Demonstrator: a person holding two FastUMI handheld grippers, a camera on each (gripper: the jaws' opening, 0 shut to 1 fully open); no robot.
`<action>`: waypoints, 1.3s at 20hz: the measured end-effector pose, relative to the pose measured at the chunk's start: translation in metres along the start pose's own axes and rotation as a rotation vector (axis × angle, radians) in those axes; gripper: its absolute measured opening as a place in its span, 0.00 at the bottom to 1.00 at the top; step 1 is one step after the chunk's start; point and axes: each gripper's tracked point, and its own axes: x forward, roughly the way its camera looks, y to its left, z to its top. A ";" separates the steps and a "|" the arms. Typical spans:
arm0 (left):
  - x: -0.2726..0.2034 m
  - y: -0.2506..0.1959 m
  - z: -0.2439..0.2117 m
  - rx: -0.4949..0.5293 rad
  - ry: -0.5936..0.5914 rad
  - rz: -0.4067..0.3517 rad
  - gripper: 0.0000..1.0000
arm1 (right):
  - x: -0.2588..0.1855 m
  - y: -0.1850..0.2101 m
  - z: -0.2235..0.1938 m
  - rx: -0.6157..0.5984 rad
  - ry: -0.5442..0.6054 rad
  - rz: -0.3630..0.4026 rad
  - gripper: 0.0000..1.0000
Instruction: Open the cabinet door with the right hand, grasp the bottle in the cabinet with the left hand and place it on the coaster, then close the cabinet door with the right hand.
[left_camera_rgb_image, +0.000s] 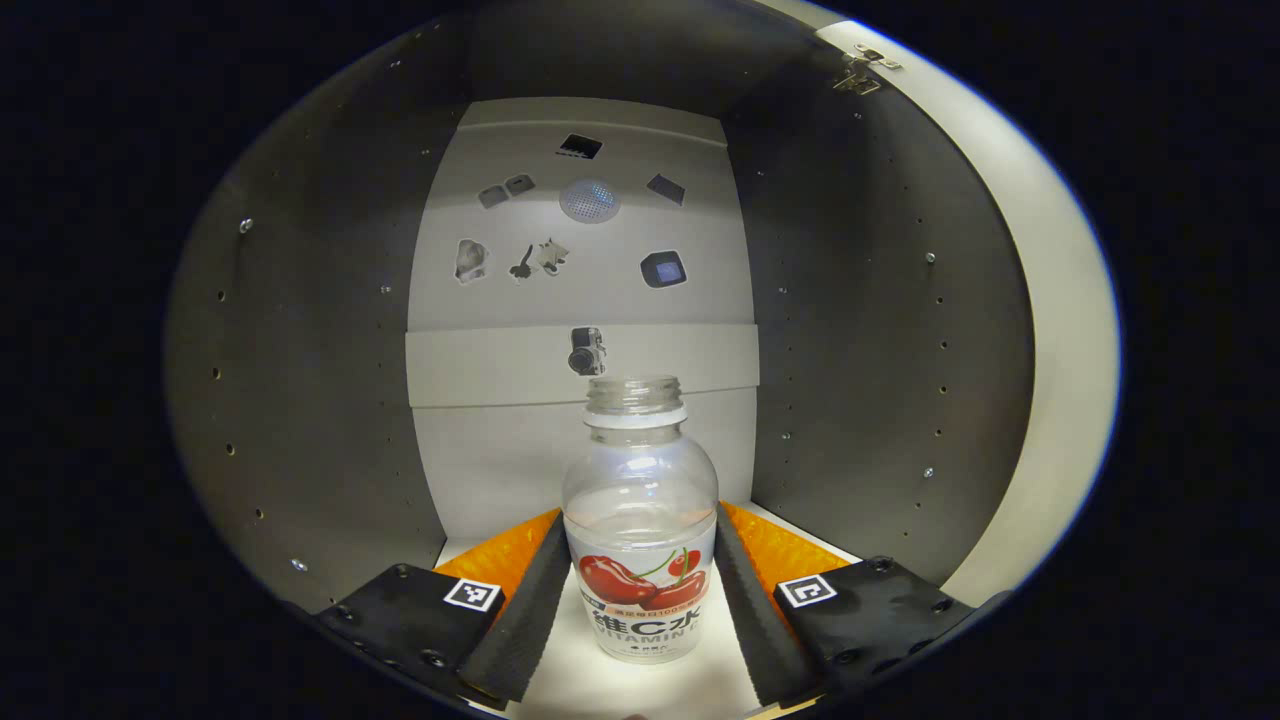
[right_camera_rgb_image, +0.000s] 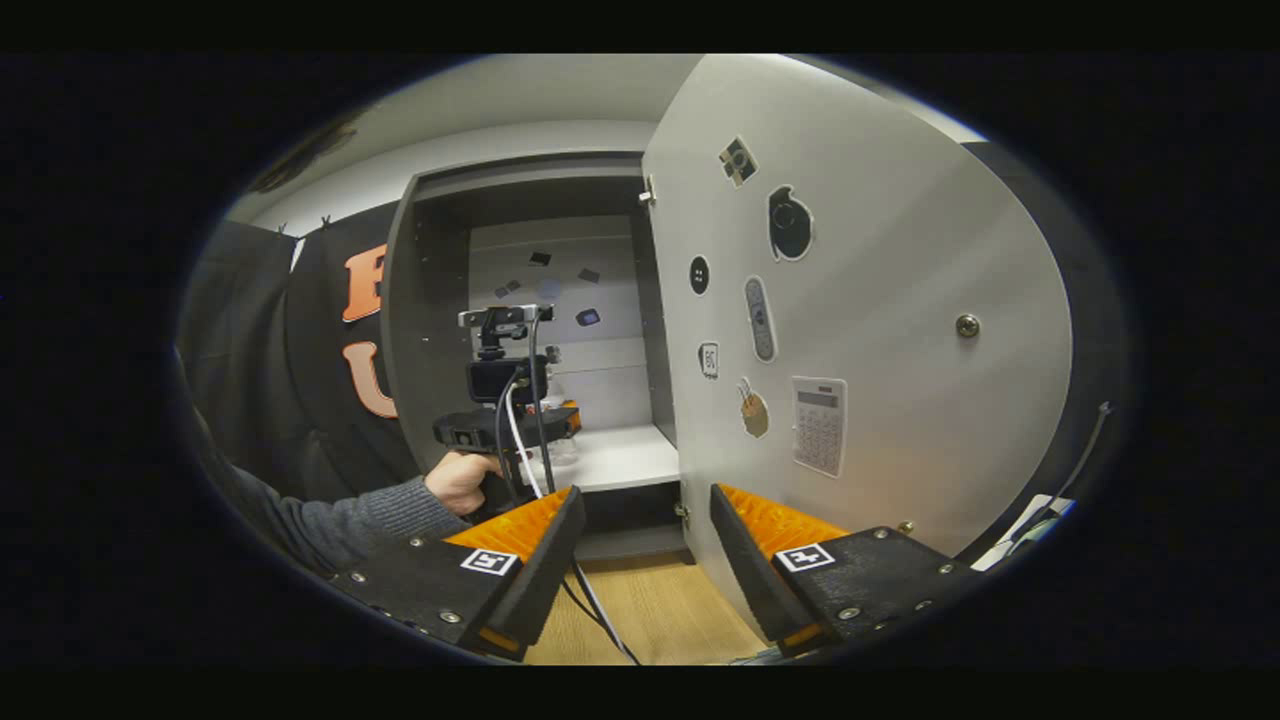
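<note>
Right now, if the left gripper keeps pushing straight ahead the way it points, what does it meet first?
The bottle. It already stands upright between the open fingers of the left gripper, so the gripper's inner throat would likely reach it first. Behind it lies the cabinet's back wall; how far back is hard to judge.

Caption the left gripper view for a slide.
Inside the open cabinet, the left gripper brackets an uncapped bottle standing upright on the shelf.

The right gripper (right_camera_rgb_image: 640, 560) hangs with jaws apart, holding nothing, just before the edge of the open cabinet door (right_camera_rgb_image: 860, 330); beyond, a hand (right_camera_rgb_image: 460, 480) holds the left gripper (right_camera_rgb_image: 555, 415) inside the cabinet (right_camera_rgb_image: 430, 300), above its pale shelf (right_camera_rgb_image: 630, 455).
</note>
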 end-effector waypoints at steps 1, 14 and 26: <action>-0.001 0.000 0.001 0.000 0.001 0.000 0.86 | -0.002 0.000 -0.001 -0.002 0.001 0.000 0.79; -0.167 0.020 0.029 0.037 -0.093 0.111 0.85 | -0.088 -0.005 -0.014 0.003 0.007 0.129 0.79; -0.344 0.028 -0.126 0.000 0.052 0.193 0.85 | -0.171 -0.024 -0.080 0.116 0.142 0.178 0.80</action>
